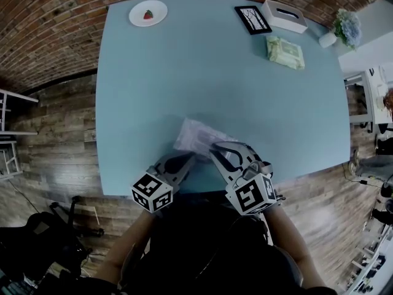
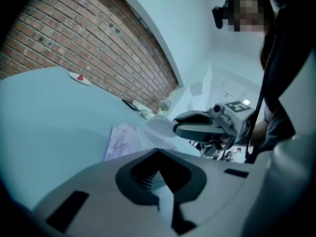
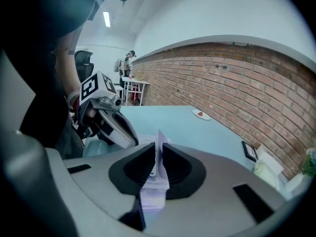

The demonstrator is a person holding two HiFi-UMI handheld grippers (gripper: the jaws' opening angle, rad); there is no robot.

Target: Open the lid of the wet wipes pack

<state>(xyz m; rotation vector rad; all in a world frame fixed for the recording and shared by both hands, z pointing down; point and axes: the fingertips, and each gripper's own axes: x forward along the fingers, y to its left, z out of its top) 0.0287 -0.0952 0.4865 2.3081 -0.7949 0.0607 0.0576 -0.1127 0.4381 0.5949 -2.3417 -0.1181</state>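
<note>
The wet wipes pack (image 1: 195, 135), pale lilac and white, lies flat near the front edge of the light blue table (image 1: 215, 85). My right gripper (image 1: 216, 148) is shut on the pack's thin white lid (image 3: 160, 144), which stands up on edge between its black pads and is lifted off the pack (image 3: 152, 197). In the left gripper view the raised translucent lid (image 2: 159, 126) shows at the tip of the right gripper (image 2: 178, 126). My left gripper (image 1: 186, 159) sits at the pack's near edge with its tips together (image 2: 158, 152), seemingly pinching that edge.
Along the far edge stand a white plate with a strawberry (image 1: 148, 13), a black picture frame (image 1: 252, 19), a white tissue box (image 1: 284, 15), a green pack (image 1: 285, 52) and a vase of flowers (image 1: 344, 29). Brick wall behind, wooden floor around.
</note>
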